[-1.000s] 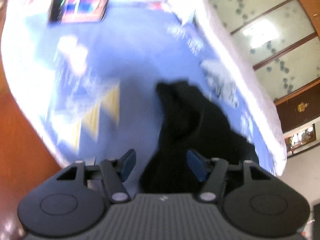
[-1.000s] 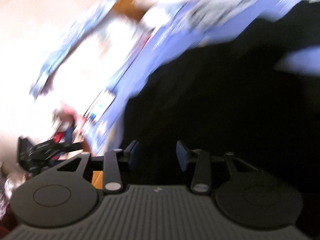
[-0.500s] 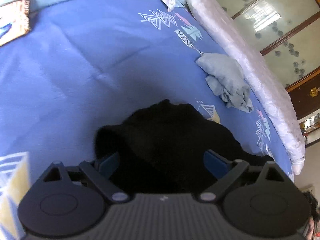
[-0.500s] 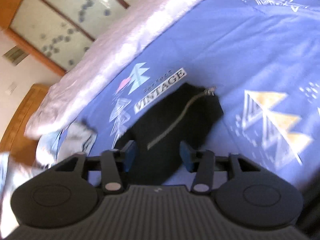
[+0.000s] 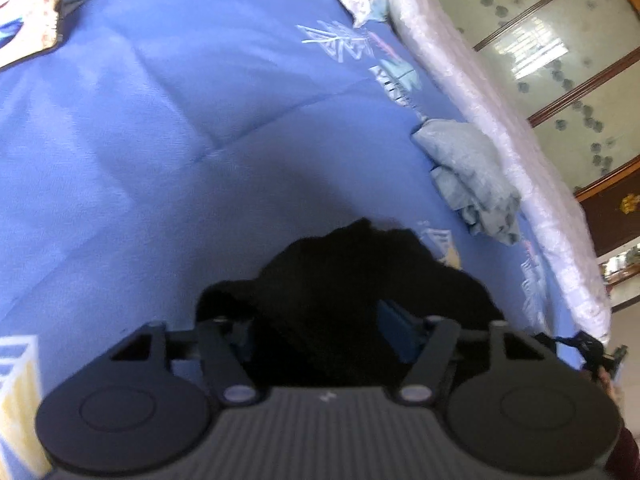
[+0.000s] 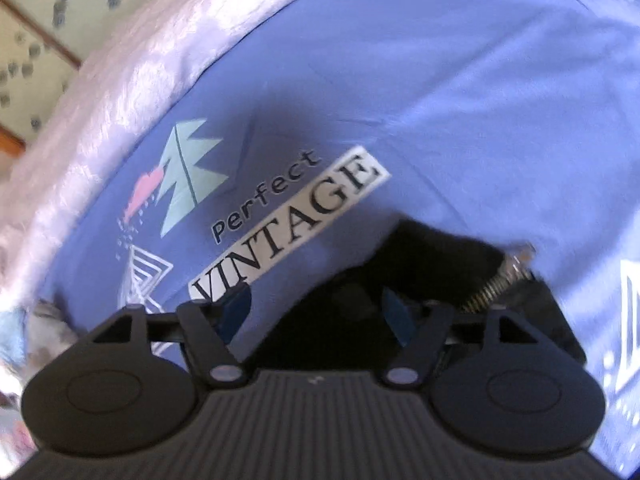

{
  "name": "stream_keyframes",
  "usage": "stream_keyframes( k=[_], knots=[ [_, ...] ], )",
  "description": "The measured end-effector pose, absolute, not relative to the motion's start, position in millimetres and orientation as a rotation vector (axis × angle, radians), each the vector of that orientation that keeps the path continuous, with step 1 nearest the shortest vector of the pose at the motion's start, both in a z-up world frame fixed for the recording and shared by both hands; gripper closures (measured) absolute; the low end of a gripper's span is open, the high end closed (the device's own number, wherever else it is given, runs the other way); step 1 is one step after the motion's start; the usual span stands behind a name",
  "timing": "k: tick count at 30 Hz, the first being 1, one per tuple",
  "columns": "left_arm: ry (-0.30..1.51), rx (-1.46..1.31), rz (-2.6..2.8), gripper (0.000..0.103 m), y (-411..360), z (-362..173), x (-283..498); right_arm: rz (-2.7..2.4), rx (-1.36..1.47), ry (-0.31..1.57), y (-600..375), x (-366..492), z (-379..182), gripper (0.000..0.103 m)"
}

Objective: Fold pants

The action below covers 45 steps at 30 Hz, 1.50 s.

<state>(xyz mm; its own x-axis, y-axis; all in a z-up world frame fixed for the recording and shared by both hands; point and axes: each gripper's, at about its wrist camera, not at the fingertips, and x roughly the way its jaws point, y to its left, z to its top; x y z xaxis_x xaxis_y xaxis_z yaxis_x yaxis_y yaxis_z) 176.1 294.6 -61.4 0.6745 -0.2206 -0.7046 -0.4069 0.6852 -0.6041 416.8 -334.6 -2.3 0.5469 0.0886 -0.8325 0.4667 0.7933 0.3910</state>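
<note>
Black pants (image 5: 344, 280) lie bunched on the blue bedspread (image 5: 200, 140). My left gripper (image 5: 320, 332) is low over them, its jaws apart with black cloth lying between the blue pads. In the right wrist view a black pants end (image 6: 420, 264) with a metal zipper (image 6: 500, 280) lies on the bedspread (image 6: 440, 100). My right gripper (image 6: 316, 312) is close above it, jaws apart, with cloth between the pads. I cannot tell whether either pad touches the cloth.
A crumpled pale grey garment (image 5: 472, 176) lies right of the pants near the white quilt edge (image 5: 500, 120). A patterned pillow (image 5: 32, 36) sits at the far left. A "perfect VINTAGE" print (image 6: 288, 224) is just ahead of the right gripper. Glass cabinet doors (image 5: 560, 40) stand beyond the bed.
Both grippers have dropped closer to the pants. The left jaws narrowed somewhat around the cloth. The right jaws have opened wider, and its view has swung and closed in on the zipper end.
</note>
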Motion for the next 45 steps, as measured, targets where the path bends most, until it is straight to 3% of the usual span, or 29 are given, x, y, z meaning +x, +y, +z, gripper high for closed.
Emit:
stream_keyframes(
  k=[1,2,3,4,6,15,19,23,27,29,30,31,32,33,34,37,39,40,42,45],
  knots=[
    [0.845,-0.822,0.118,0.048,293,-61,178,-0.252,0.578,0.998,-328,421,-1,0.048],
    [0.851,-0.801,0.112,0.071,290,-62,182,-0.271,0.508,1.007,-323,421,0,0.059],
    [0.867,-0.781,0.111,0.082,287,-64,186,-0.295,0.46,1.015,-321,420,1,0.076],
    [0.873,-0.771,0.115,0.086,285,-65,188,-0.306,0.452,1.012,-326,416,1,0.089],
    [0.856,-0.788,0.123,0.089,285,-67,185,-0.293,0.56,0.973,-347,404,3,0.099],
    [0.755,-0.855,0.098,0.09,295,-41,165,-0.204,0.624,0.763,-378,360,66,0.099],
    [0.732,-0.874,0.067,0.09,295,-36,161,-0.127,0.782,0.503,-426,321,114,0.1],
    [0.717,-0.869,0.046,0.09,292,-35,160,-0.121,0.868,0.231,-494,251,128,0.101],
    [0.777,-0.879,0.059,0.089,292,-51,165,-0.352,0.851,0.384,-555,206,90,0.095],
    [0.793,-0.881,0.08,0.082,291,-56,166,-0.39,0.791,0.505,-560,204,70,0.095],
    [0.796,-0.886,0.097,0.076,292,-57,166,-0.376,0.762,0.548,-556,208,62,0.092],
    [0.792,-0.9,0.106,0.061,293,-58,166,-0.341,0.743,0.587,-548,215,55,0.078],
    [0.783,-0.909,0.112,0.053,294,-59,165,-0.288,0.744,0.627,-539,227,46,0.065],
    [0.78,-0.911,0.122,0.052,295,-59,165,-0.241,0.748,0.657,-528,239,38,0.044],
    [0.784,-0.906,0.129,0.052,295,-59,166,-0.19,0.741,0.675,-512,253,30,0.041],
    [0.784,-0.897,0.14,0.053,297,-61,167,-0.116,0.668,0.708,-468,289,15,0.041],
    [0.786,-0.89,0.14,0.069,297,-64,169,-0.102,0.626,0.742,-443,318,2,0.041],
    [0.79,-0.879,0.137,0.086,296,-64,170,-0.114,0.597,0.76,-434,330,-5,0.041],
    [0.791,-0.848,0.135,0.087,293,-64,171,-0.15,0.572,0.799,-422,357,-19,0.043],
    [0.76,-0.816,0.135,0.089,287,-58,169,-0.189,0.529,0.812,-404,366,-17,0.094]
  ],
)
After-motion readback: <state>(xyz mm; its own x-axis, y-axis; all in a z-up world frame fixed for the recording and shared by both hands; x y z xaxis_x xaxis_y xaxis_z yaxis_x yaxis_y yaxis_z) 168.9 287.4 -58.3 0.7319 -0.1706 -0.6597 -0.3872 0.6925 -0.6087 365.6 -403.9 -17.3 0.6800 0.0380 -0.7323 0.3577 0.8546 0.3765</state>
